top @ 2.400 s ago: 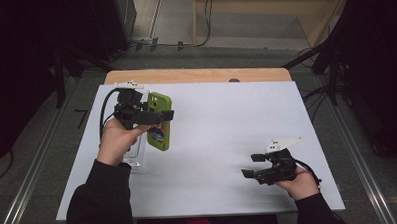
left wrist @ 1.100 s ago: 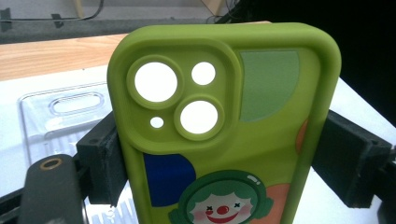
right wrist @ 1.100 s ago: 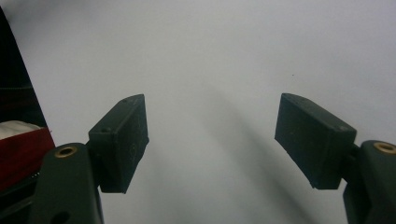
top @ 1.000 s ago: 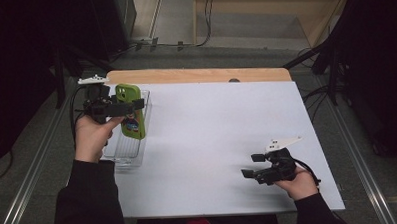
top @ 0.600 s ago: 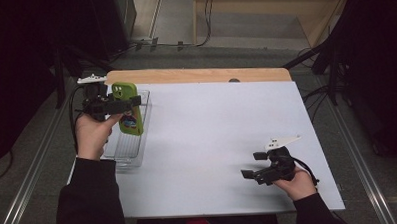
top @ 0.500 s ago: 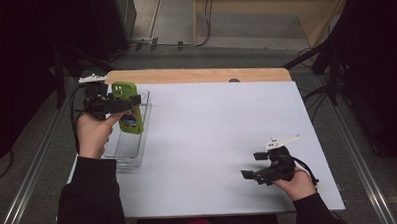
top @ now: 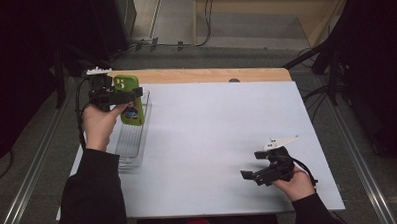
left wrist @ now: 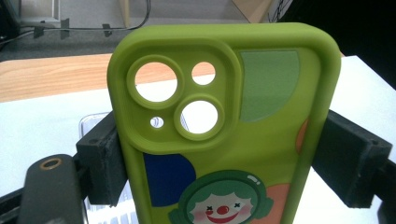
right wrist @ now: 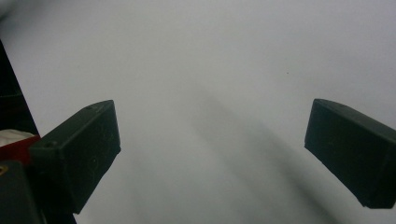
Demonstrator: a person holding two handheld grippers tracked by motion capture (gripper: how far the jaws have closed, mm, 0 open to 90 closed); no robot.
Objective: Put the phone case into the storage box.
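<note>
A green phone case (top: 129, 105) with a clown picture and camera cut-outs hangs upright over the far end of a clear plastic tray (top: 131, 144) at the table's left. My left gripper (top: 130, 94) is shut on it. In the left gripper view the two black pads press the sides of the phone case (left wrist: 261, 140), with the left gripper (left wrist: 233, 158) gripping below the camera holes. My right gripper (top: 252, 166) rests low at the table's front right. Its jaws have just been opening, and in its own view the right gripper (right wrist: 212, 154) stands wide over bare white table.
A white sheet covers the table (top: 212, 121), with a wooden strip (top: 200, 75) along the far edge. The clear tray lies lengthwise along the left side. Dark floor, cables and rails surround the table.
My left hand has carried the phone case leftward from above the table to over the tray, then a little toward the far end. The right hand has stayed put.
</note>
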